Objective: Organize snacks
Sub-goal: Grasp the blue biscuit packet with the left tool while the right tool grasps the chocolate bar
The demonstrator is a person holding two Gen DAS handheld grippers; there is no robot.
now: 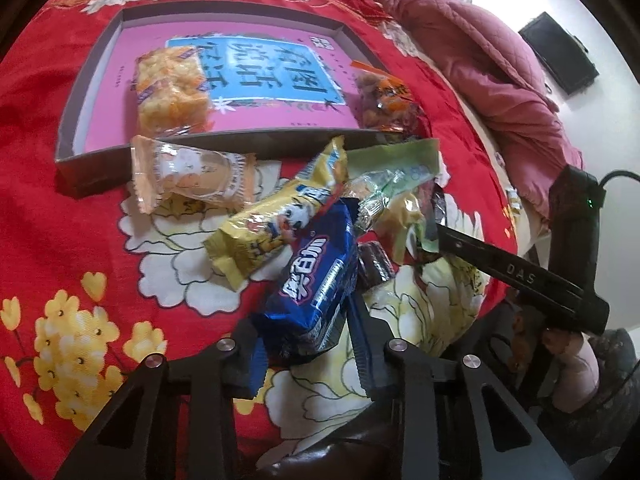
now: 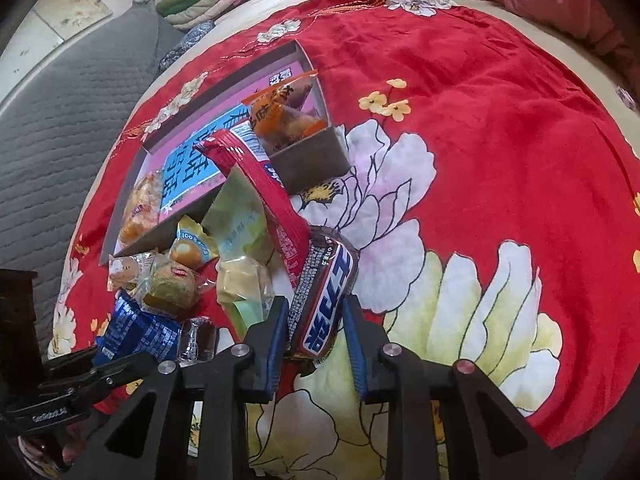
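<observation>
Blue packet (image 1: 316,280) between tool (image 1: 308,344) fingers

A red floral bedspread (image 1: 48,208) covers the bed. Ahead of the left claw (image 1: 308,344) lie a shallow box (image 1: 76,160) and a heap of snack packets (image 1: 236,216).

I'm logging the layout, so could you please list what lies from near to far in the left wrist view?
Left tool → blue cookie pack → yellow snack bag → box front wall → orange rice-cracker pack, inside the box.
</observation>
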